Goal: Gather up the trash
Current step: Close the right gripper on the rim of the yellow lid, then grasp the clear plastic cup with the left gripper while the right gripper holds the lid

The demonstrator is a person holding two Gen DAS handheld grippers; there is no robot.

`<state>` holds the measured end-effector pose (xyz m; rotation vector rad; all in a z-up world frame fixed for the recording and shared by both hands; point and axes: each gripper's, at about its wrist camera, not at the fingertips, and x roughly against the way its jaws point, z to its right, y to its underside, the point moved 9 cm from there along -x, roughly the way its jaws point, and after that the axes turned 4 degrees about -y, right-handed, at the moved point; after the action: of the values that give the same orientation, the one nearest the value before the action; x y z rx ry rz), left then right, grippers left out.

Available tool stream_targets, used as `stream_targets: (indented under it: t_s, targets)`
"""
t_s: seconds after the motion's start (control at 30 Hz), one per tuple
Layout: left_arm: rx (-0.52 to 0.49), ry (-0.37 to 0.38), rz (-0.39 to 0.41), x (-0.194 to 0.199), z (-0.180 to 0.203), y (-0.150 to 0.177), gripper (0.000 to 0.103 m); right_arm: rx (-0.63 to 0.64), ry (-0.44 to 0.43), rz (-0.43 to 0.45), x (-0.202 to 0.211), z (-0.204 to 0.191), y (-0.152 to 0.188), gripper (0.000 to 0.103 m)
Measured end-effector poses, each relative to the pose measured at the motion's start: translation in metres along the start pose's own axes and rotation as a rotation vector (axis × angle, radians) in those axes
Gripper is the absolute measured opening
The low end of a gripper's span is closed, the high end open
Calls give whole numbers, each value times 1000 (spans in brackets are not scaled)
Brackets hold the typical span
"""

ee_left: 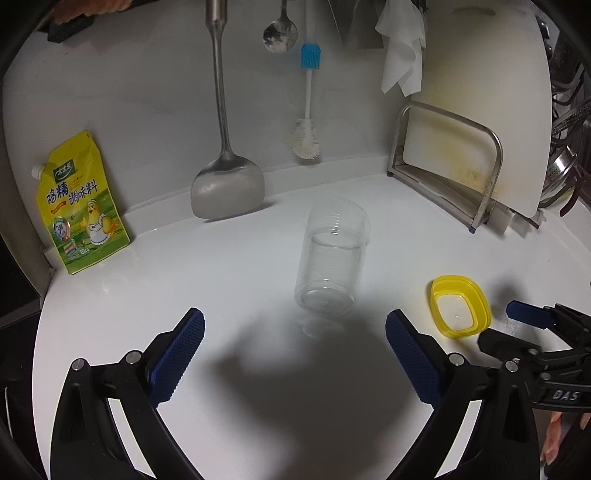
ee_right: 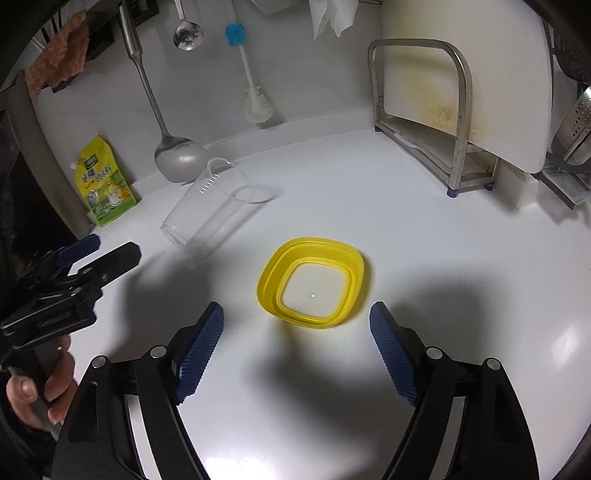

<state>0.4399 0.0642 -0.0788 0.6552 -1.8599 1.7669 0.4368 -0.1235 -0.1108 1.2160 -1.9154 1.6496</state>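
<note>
One clear cup (ee_left: 330, 258), one yellow lid (ee_right: 312, 282).

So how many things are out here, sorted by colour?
Yellow: 2 – yellow seasoning pouch, yellow plastic lid
Clear: 1 – clear plastic cup lying on its side
Metal: 3 – steel spatula, steel ladle, steel board rack
White: 3 – white brush with blue handle, white cutting board, white cloth
Total: 9

Toppled clear cup (ee_left: 330, 258); yellow lid (ee_right: 312, 282) beside
</note>
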Motion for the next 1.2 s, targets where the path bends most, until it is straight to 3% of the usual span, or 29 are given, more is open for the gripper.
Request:
stream_targets:
  t_s: [0.73,0.93,1.07,1.1,1.13,1.2]
  targets:
    - [-5,17,27,30,-31,15,97,-85,253,-51,-47,7,-3,78]
    - [-4,26,17,29,-28,19,97,-85,279,-49,-57,14,-9,80]
    - [0,37,15,28,-24,20,97,-42,251,-50,-59,10,-10,80]
    - [-2,36,14,27,-22,21,97,-34,243,-52,-60,9,-10,78]
    - [-4,36,12,27,-20,21,97,-22,237,-49,-59,9,-11,68]
    - [-5,45,6,25,-15,21,97,-14,223,-53,-59,10,-12,68]
